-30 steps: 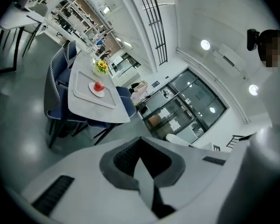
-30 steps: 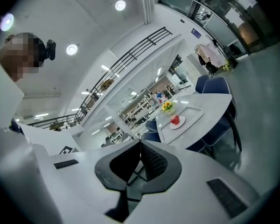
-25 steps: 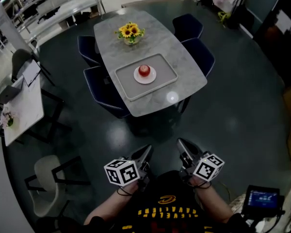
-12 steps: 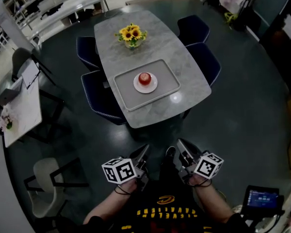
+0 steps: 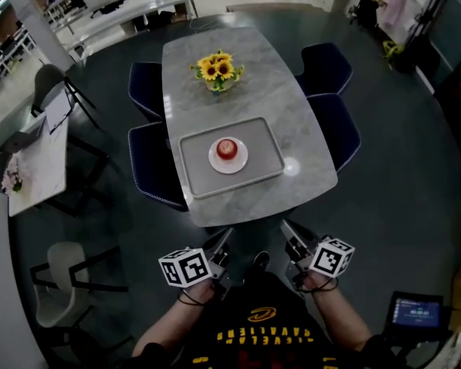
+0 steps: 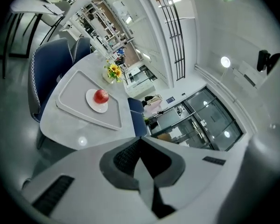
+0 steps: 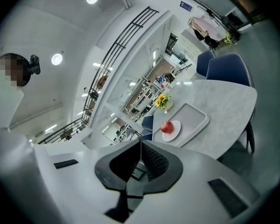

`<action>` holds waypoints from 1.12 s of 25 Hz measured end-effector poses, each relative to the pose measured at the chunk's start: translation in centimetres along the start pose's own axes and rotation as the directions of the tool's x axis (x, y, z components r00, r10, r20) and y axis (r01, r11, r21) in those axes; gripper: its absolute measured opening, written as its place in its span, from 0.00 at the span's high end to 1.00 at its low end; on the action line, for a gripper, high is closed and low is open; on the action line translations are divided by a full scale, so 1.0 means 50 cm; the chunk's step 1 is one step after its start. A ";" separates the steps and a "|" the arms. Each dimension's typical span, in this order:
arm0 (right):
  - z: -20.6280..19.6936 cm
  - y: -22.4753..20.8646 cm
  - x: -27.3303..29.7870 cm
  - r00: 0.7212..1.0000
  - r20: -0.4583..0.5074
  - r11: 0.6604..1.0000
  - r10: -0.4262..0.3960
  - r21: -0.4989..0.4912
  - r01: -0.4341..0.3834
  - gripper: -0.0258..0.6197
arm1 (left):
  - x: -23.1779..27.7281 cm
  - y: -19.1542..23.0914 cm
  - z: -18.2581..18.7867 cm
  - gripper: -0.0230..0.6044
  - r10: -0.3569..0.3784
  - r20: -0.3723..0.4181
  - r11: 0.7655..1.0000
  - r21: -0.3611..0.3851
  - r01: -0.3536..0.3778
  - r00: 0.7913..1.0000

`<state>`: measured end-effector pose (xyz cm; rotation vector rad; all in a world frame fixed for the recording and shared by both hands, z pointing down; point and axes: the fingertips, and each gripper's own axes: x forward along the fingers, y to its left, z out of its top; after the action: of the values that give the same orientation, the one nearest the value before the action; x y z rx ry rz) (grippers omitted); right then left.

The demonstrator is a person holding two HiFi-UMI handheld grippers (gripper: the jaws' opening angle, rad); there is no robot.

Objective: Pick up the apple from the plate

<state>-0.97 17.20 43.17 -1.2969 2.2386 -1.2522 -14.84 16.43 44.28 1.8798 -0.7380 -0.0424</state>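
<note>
Both pressed together, empty: left gripper [image 5: 221,243], right gripper [image 5: 290,235], well short of apple [image 5: 227,147] on plate [image 5: 213,162]. Approach step; calls for closing in, spreading jaws.

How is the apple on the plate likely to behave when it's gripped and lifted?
The apple looks round and smooth, so it may roll on the flat plate if nudged. As a whole fruit, it is probably firm and fairly heavy for its size.

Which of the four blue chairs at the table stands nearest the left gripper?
The chair left of the table, beside the grey tray. The other left chair stands farther off by the sunflowers; two chairs are on the right side.
</note>
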 end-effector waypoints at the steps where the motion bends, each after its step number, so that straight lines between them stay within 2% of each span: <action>1: 0.014 -0.014 0.005 1.000 -0.013 1.000 0.005 0.000 -0.005 0.95 | 0.015 -0.001 0.005 0.96 0.000 0.009 1.000 -0.016 0.000 1.000; 12: 0.146 -0.122 0.037 0.994 -0.095 0.999 0.048 0.006 -0.047 0.95 | 0.118 0.003 0.079 0.96 0.022 0.134 0.986 -0.167 0.001 0.991; 14: 0.158 -0.134 0.044 0.992 -0.109 0.998 0.060 0.020 -0.058 0.87 | 0.124 0.006 0.094 0.94 0.023 0.153 0.985 -0.171 0.003 0.988; 15: 0.162 -0.139 0.049 0.991 -0.118 0.998 0.067 0.026 -0.064 0.87 | 0.125 0.009 0.100 0.93 0.027 0.160 0.985 -0.173 0.001 0.987; 20: 0.180 -0.167 0.085 0.983 -0.151 0.993 0.105 0.069 -0.096 0.87 | 0.139 0.051 0.123 0.89 0.069 0.169 0.980 -0.198 -0.034 0.983; 28: 0.197 -0.224 0.168 0.973 -0.205 0.991 0.104 0.105 -0.083 0.87 | 0.166 0.155 0.174 0.89 0.160 0.164 0.961 -0.252 -0.115 0.973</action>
<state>6.55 2.49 47.67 -1.0553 2.3168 -1.5025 -14.88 3.14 49.60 1.6019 -0.9456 -0.2099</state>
